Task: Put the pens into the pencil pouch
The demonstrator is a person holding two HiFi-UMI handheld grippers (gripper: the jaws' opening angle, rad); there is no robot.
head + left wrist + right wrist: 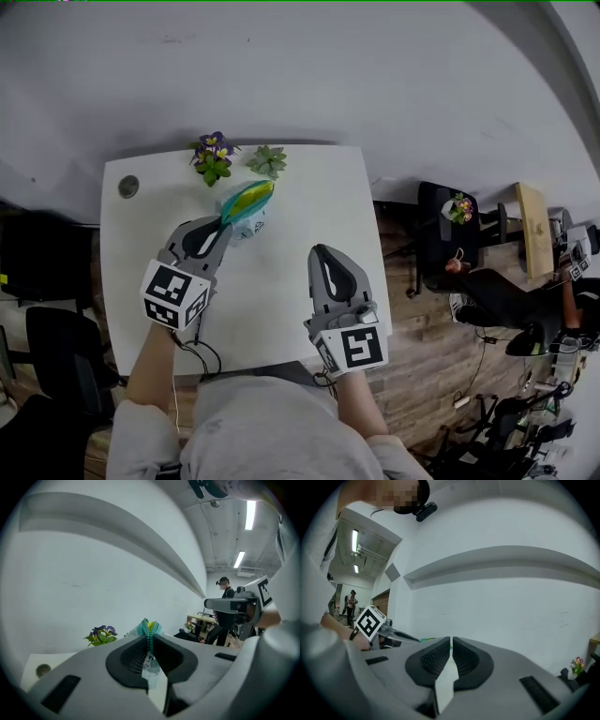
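Two grippers hang over the white table (281,309). The left gripper (223,223) (150,641) has its jaws pinched on the zipper edge of the teal-and-yellow pencil pouch (248,202) (149,626), held over the table's far middle, near two small plants (213,157) at its far edge. The right gripper (319,251) (451,644), over the table's right side, is closed and empty.

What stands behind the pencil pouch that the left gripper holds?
Behind the pencil pouch, at the far edge of the table, stand a purple-flowered plant and a green succulent, both apart from it. The pouch covers the table patch beneath it, so anything lying there cannot be seen.
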